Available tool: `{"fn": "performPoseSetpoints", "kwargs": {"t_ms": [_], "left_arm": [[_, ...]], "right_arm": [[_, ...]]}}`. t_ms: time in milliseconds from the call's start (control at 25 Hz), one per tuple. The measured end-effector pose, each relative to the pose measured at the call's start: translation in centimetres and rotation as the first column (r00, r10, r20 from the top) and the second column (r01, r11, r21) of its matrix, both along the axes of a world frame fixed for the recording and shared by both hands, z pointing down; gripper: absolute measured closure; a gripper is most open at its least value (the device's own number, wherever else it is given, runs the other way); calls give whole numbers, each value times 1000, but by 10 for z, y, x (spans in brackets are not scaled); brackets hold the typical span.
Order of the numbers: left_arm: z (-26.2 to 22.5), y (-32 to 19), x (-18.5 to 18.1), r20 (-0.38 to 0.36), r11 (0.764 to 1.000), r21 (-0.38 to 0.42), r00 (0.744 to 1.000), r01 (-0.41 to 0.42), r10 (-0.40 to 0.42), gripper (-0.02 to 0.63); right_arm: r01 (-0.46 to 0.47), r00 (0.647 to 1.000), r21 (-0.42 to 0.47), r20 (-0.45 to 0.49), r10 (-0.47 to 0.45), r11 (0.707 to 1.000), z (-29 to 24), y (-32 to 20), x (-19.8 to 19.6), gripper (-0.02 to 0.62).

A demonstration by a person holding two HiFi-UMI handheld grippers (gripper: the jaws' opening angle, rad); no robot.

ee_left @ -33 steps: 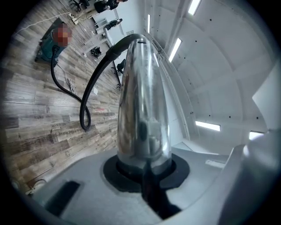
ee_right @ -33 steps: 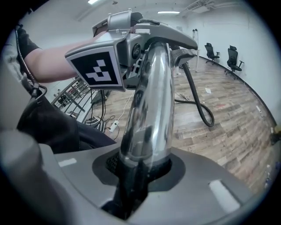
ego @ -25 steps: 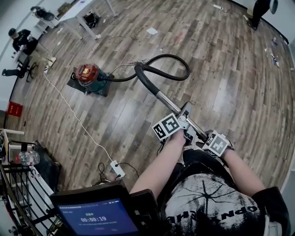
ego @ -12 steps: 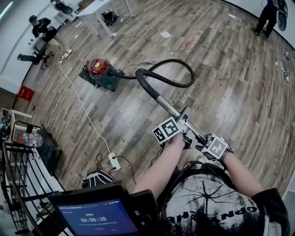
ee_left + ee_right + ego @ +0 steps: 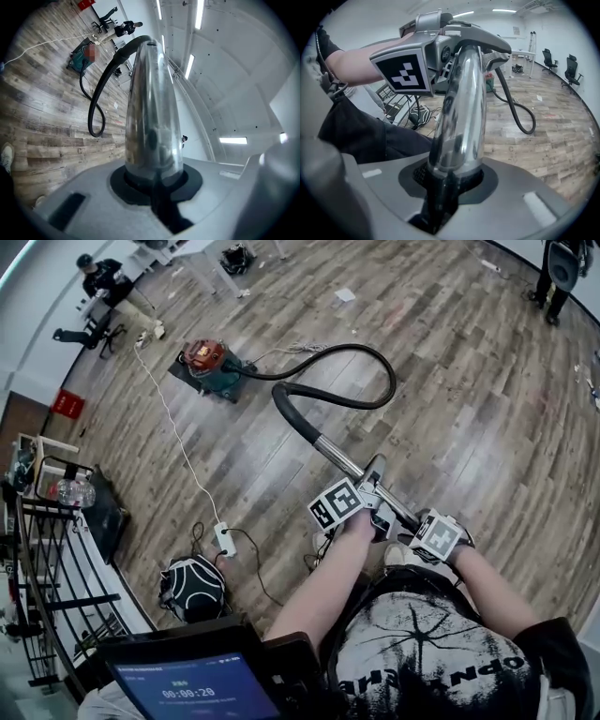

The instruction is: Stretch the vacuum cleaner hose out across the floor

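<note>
Hose (image 5: pixel 292 418) looped beside vacuum (image 5: pixel 208 362); power strip (image 5: pixel 223 539), bag (image 5: pixel 192 587) nearby.

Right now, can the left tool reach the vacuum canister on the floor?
Probably not: the left tool is clamped on the metal wand, and the canister sits far across the floor, past the looped hose.

The head view looks from above the person steeply down at the wooden floor (image 5: pixel 469 381). The left gripper (image 5: pixel 373 488) and right gripper (image 5: pixel 410 521) are near, the vacuum cleaner (image 5: pixel 211 367) is far. The left gripper view sits very close to the metal wand (image 5: pixel 150 93) and looks along it towards the hose (image 5: pixel 96 103). The right gripper view looks along the same wand from behind the left gripper. All three views share the wand, hose and vacuum cleaner.
</note>
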State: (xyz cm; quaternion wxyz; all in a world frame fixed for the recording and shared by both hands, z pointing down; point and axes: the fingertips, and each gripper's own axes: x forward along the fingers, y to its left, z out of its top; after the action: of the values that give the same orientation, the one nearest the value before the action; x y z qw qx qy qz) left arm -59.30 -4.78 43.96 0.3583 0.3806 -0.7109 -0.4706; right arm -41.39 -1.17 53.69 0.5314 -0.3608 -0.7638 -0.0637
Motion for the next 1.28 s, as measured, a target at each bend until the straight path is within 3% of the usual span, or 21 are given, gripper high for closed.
{"fn": "performPoseSetpoints", "kwargs": {"t_ms": [280, 520, 680, 1000, 1280], "left_arm": [[6, -8, 26, -1, 1000, -23, 1000, -7, 7, 565], [4, 12, 49, 8, 999, 3, 999, -35, 35, 565], [2, 29, 68, 2, 998, 31, 998, -58, 58, 565], [15, 39, 119, -36, 991, 60, 992, -117, 119, 565], [14, 36, 158, -56, 992, 64, 992, -107, 111, 565]], "right_arm": [[2, 1000, -31, 18, -1, 1000, -1, -2, 21, 483], [-35, 999, 2, 8, 35, 999, 6, 19, 46, 483], [-56, 997, 8, 50, 56, 998, -12, 43, 54, 483], [-130, 991, 62, -25, 132, 990, 9, 55, 115, 485], [-118, 991, 72, -51, 121, 990, 3, 50, 158, 485]]}}
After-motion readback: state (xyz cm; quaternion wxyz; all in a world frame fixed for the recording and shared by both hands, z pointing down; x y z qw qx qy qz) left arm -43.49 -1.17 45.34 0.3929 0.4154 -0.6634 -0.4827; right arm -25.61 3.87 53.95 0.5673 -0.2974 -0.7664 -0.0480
